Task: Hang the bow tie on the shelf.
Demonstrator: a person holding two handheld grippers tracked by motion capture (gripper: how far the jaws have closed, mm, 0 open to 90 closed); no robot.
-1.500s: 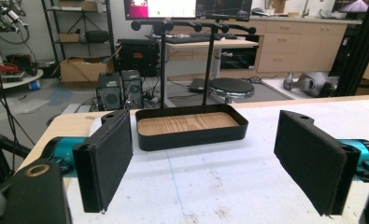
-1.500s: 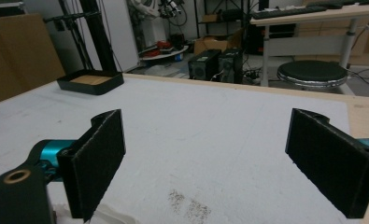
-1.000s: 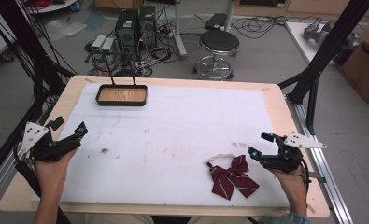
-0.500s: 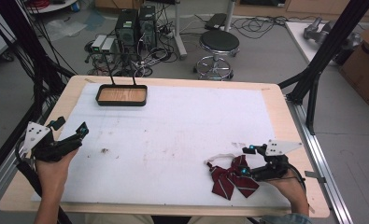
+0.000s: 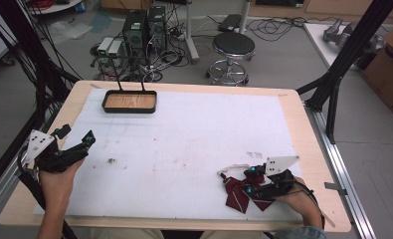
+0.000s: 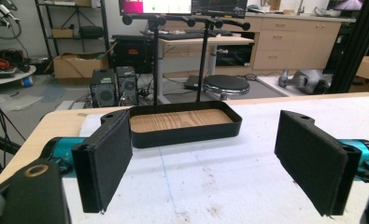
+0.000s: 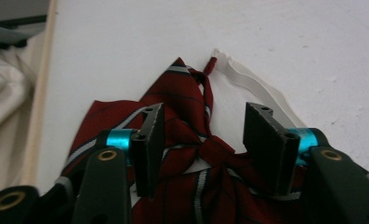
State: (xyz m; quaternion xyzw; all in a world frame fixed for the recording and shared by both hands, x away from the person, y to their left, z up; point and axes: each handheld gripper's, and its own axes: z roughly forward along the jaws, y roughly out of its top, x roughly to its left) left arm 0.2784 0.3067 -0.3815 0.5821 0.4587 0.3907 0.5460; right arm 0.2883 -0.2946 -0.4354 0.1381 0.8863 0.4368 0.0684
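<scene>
High view: the right gripper (image 5: 249, 180) sits low over a dark red striped bow tie (image 5: 239, 196) lying near the front right of the white mat (image 5: 194, 134), its white strap (image 5: 234, 168) curling off beside it. Right gripper view shows the jaws have just been closing — about half apart now, the tie's knot between them, pads not yet pressing it. At the mat's left edge, the left gripper (image 5: 74, 139) is held with jaws wide, nothing between, facing the black tray (image 6: 184, 123).
</scene>
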